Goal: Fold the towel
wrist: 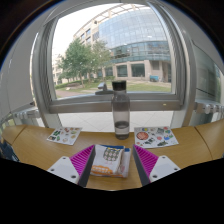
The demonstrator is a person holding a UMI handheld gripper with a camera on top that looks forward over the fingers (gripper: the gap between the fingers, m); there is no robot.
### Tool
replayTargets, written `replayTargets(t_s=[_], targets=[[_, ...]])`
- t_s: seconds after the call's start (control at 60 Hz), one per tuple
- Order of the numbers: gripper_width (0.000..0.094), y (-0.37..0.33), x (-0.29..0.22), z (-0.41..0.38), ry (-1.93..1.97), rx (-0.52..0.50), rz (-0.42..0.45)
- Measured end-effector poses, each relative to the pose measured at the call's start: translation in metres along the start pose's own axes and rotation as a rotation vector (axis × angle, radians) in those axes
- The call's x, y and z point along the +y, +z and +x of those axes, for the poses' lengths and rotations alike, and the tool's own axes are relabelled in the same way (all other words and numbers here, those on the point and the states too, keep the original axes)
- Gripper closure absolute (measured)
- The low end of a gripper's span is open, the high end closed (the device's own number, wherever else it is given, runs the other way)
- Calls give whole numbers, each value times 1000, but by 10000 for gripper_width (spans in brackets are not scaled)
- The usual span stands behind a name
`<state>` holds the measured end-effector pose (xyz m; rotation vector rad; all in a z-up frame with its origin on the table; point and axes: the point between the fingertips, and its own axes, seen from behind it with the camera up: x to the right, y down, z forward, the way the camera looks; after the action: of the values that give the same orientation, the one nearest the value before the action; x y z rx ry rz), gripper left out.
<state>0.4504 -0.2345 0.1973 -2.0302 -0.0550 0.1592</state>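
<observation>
A light wooden surface (35, 148) sits before a window. On it stand a clear bottle (121, 109), flanked by two illustrated cards (64, 135) (157, 137), with a small packet (111, 160) nearer.

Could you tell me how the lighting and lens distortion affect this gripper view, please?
In the gripper view, daylight from the window backlights the scene, so the bottle on the sill looks dark; the wide lens bows the window frame and table edge; the fingers stand open around a folded, patterned cloth, dimmer than the outdoors.
</observation>
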Motion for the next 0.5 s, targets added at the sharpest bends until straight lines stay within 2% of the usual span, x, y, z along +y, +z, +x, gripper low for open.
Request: replayTargets(t_s=[0.2, 0.5], targets=[[117, -51, 10, -55, 15, 37, 44], [114, -119, 67, -133, 2, 30, 29]])
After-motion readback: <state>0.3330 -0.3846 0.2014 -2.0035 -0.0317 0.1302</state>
